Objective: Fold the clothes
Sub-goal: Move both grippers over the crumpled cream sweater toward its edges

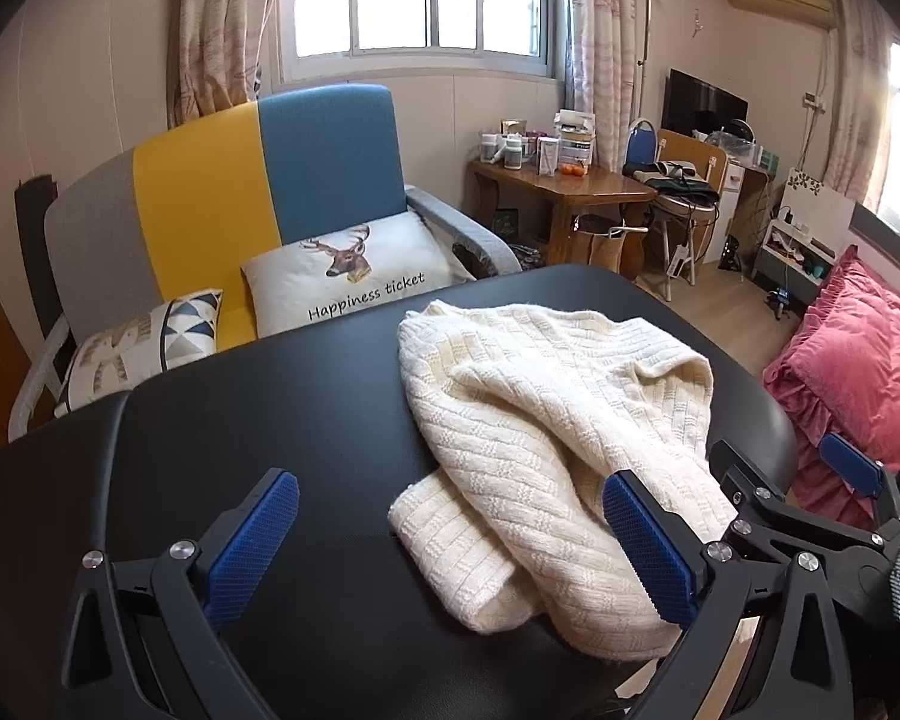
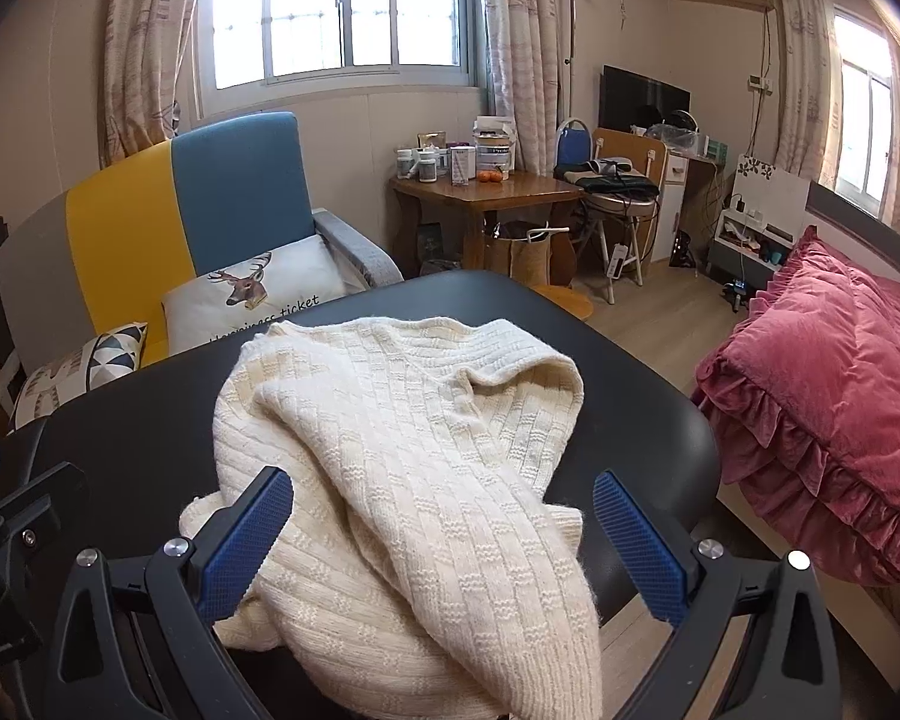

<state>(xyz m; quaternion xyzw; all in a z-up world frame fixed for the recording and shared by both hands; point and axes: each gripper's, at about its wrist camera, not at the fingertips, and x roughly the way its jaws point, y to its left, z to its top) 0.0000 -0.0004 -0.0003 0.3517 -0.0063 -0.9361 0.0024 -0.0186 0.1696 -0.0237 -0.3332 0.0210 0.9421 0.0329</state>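
A cream knitted sweater lies crumpled on the black table, with one sleeve end reaching toward the near edge. My left gripper hovers open above that sleeve end, its blue pads wide apart and holding nothing. In the right wrist view the same sweater fills the middle of the table, one part hanging over the near edge. My right gripper is open around the bunched knit, not closed on it. The right gripper also shows at the right of the left wrist view.
A sofa chair with two cushions stands behind the table. A bed with a pink quilt lies to the right. A wooden table with bottles and boxes, chairs and a monitor stand near the far wall.
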